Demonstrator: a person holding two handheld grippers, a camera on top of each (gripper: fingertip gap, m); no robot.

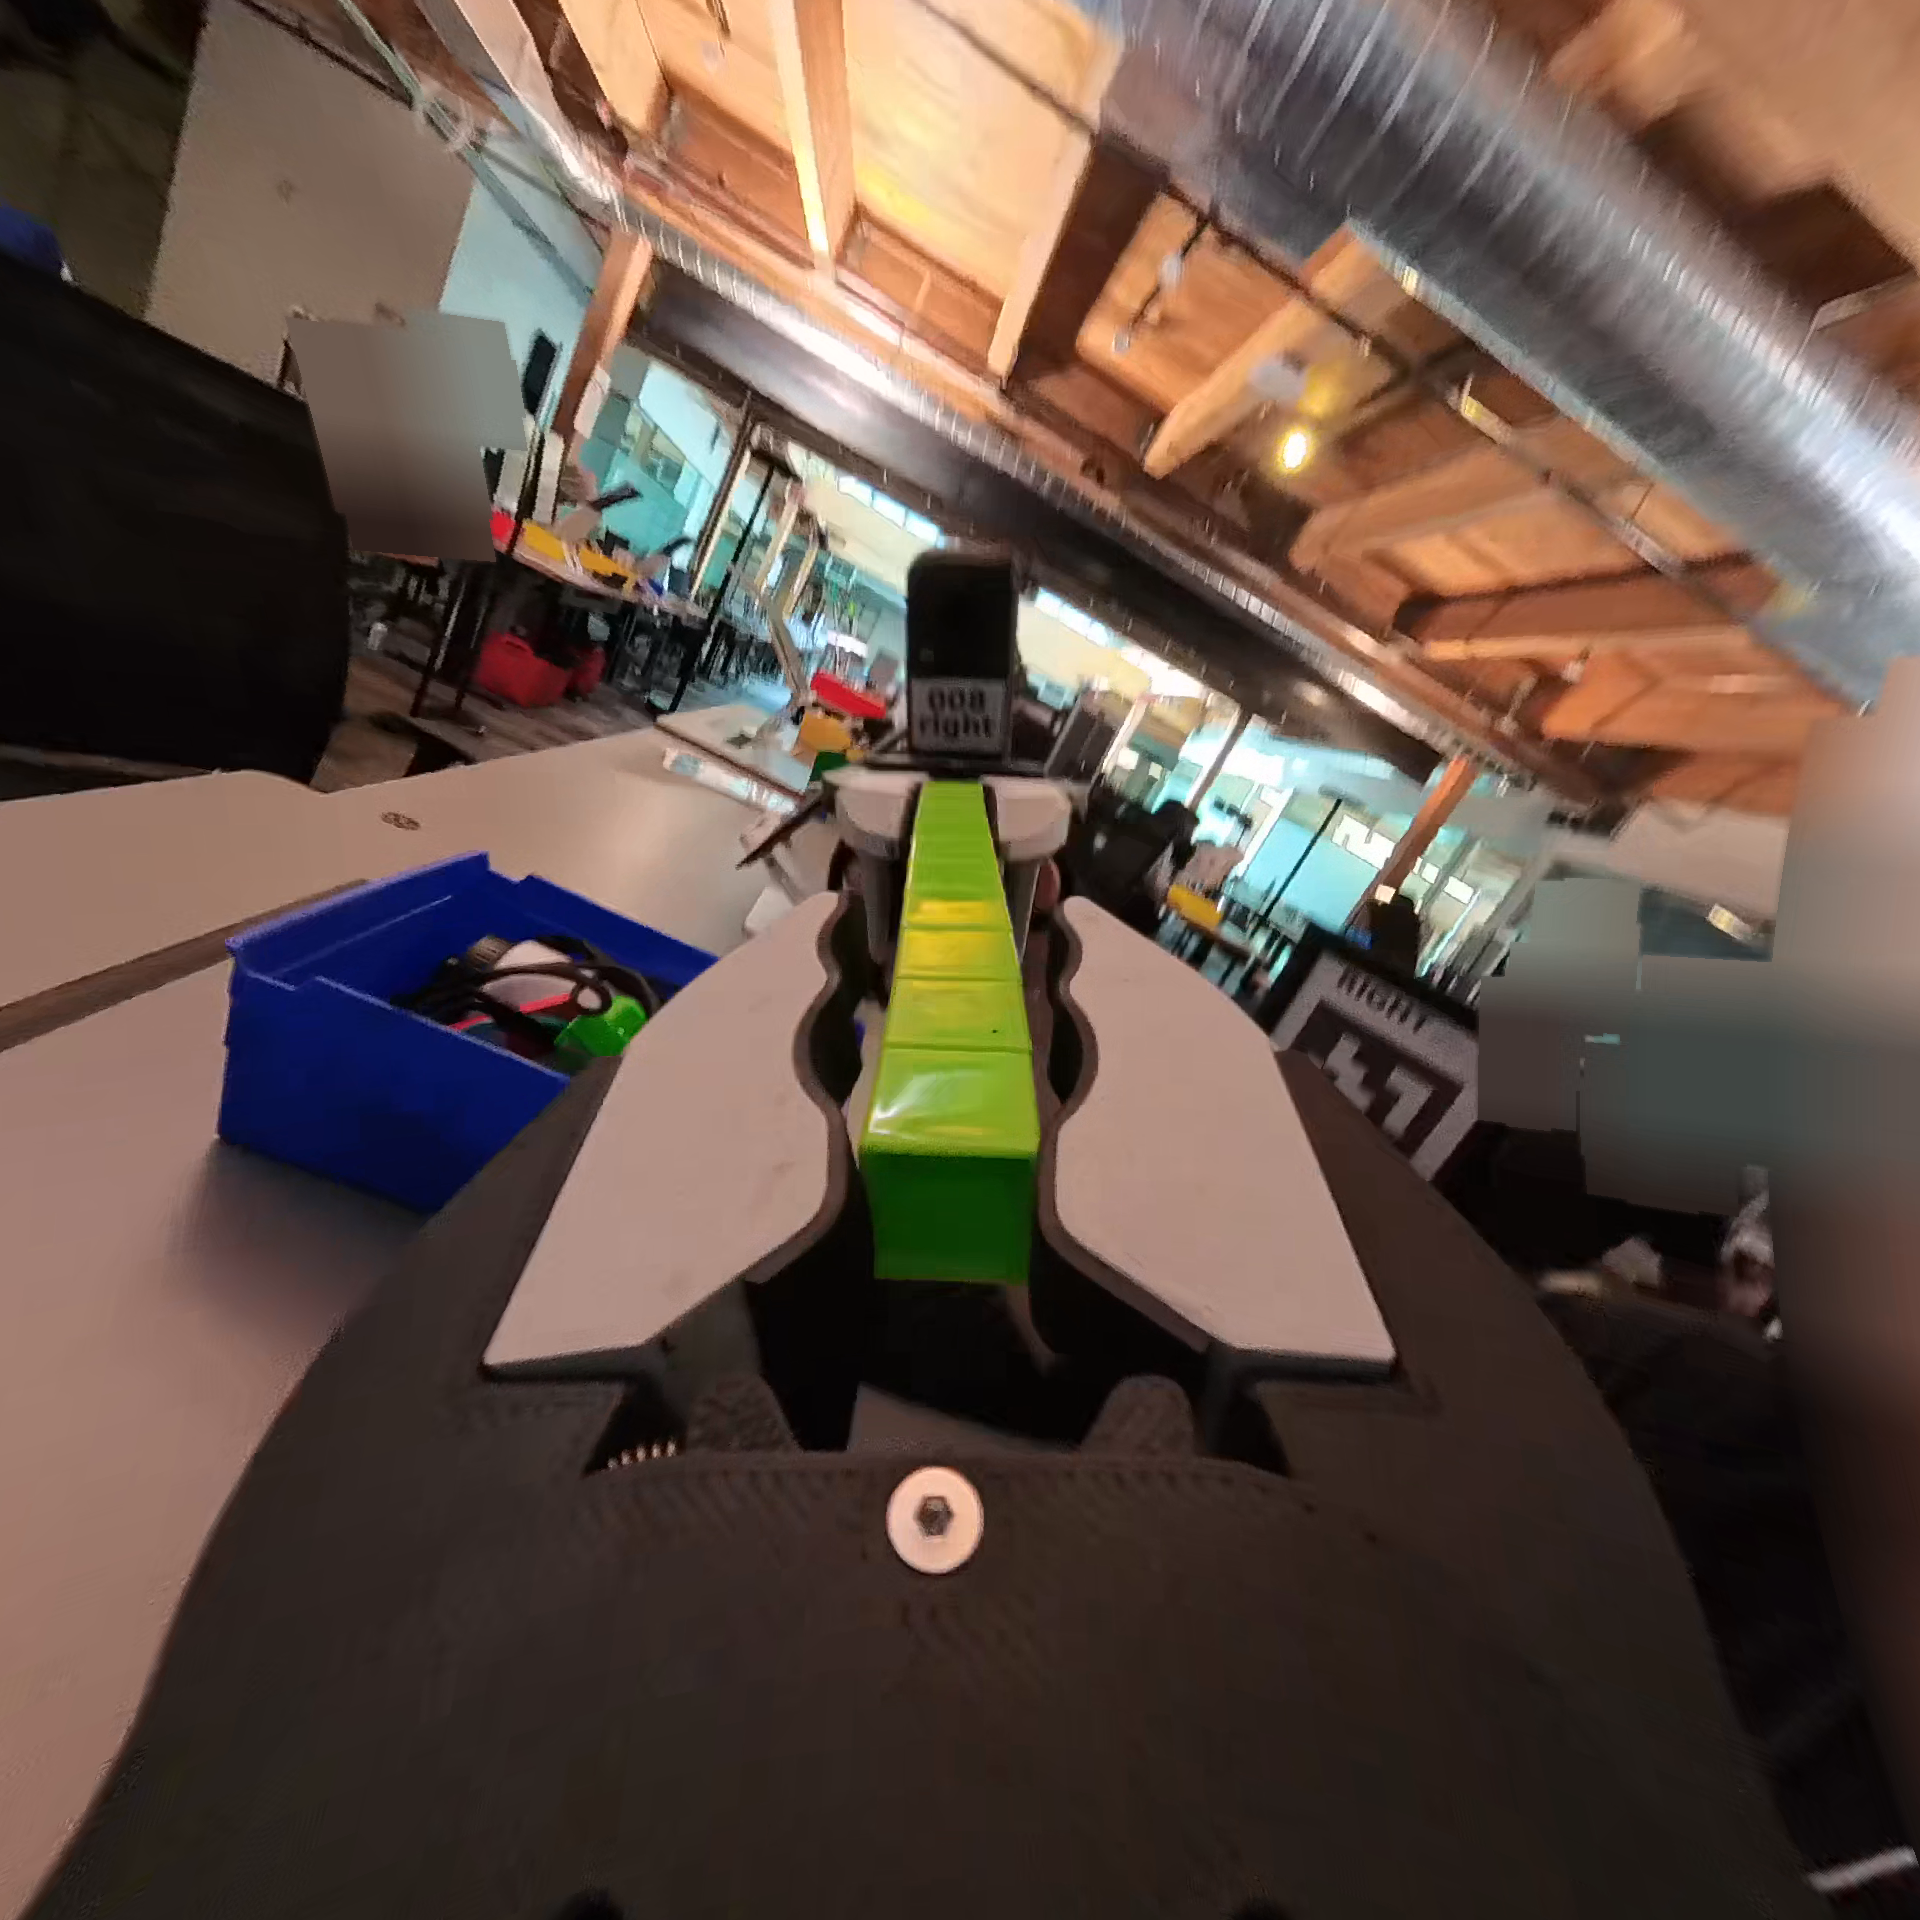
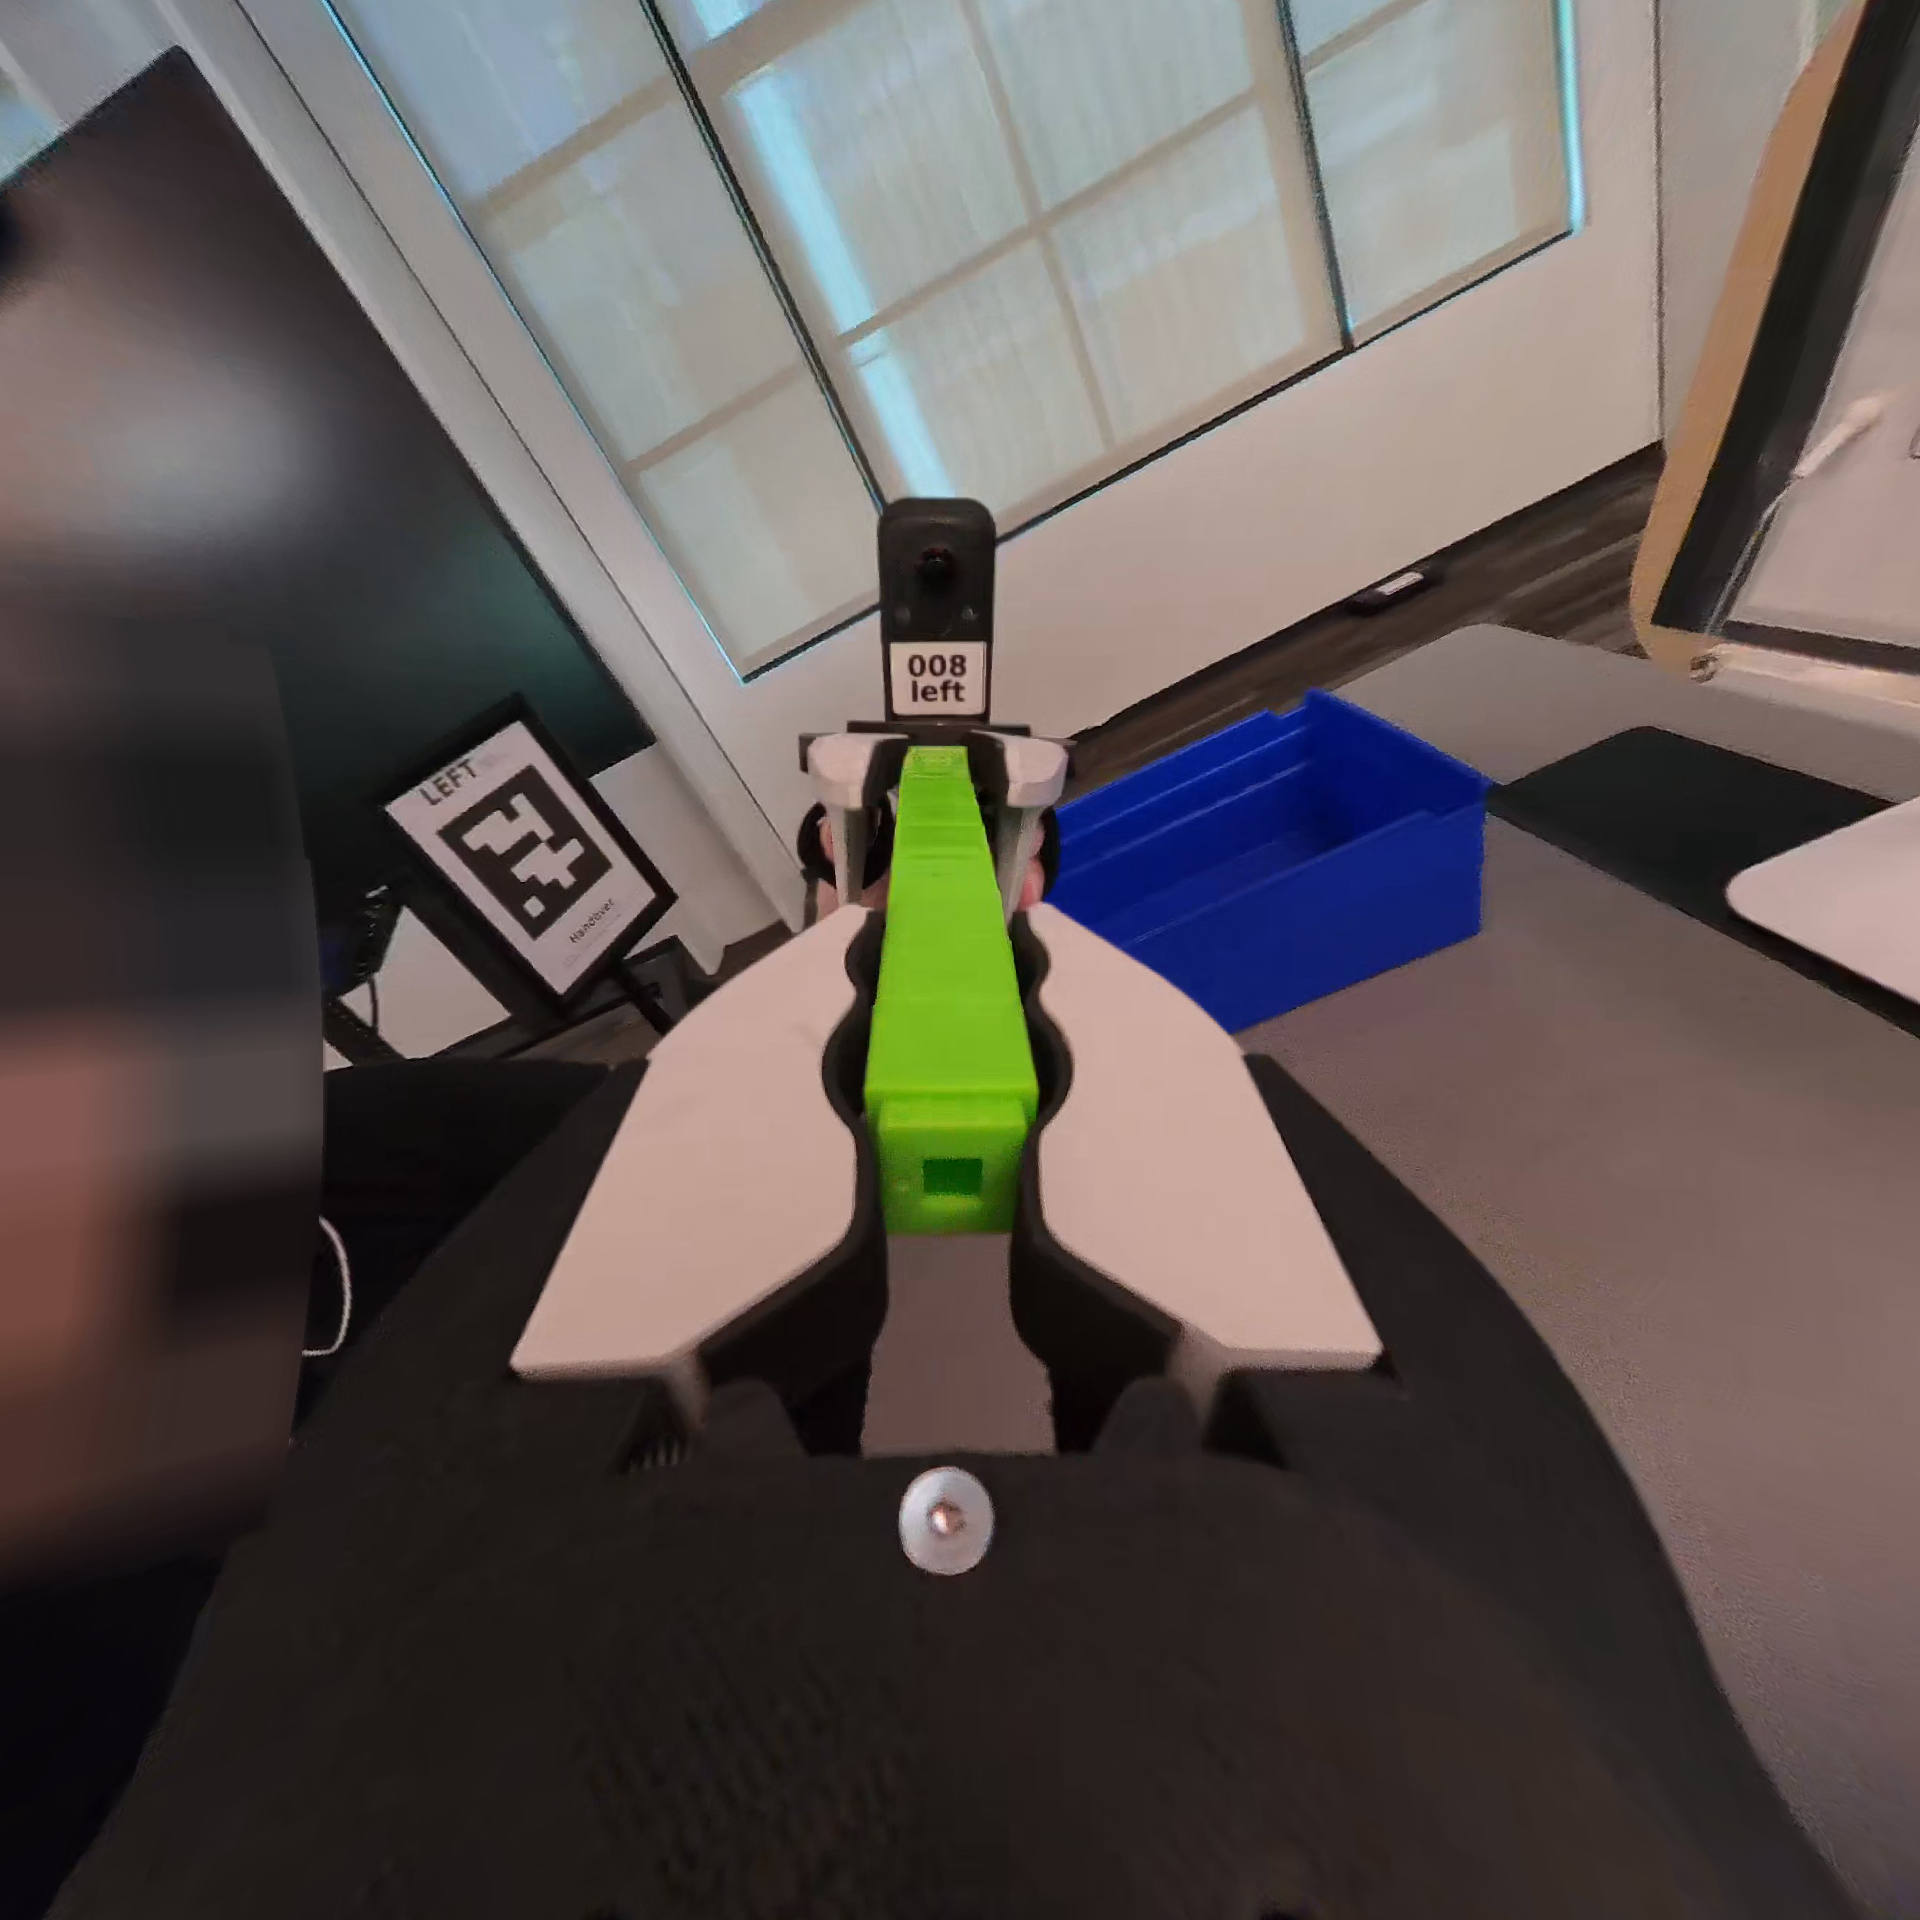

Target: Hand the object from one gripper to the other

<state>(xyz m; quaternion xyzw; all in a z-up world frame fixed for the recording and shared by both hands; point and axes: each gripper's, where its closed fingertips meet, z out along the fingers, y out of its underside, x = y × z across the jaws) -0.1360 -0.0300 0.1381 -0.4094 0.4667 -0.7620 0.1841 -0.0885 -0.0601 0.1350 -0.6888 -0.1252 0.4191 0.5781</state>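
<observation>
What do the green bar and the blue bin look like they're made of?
Green bar: probably 3D-printed plastic, matte with fine layer lines, glossier on top in the left wrist view. Blue bin: likely moulded plastic, smooth with a slight sheen and stepped walls.

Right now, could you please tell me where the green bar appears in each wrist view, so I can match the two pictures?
Left wrist view: the green bar runs up the centre, between the left gripper fingers, its far end in the right gripper.
Right wrist view: the green bar is again central, between the right gripper fingers, reaching the left gripper.
Shared landmark: a blue bin on the table.
</observation>
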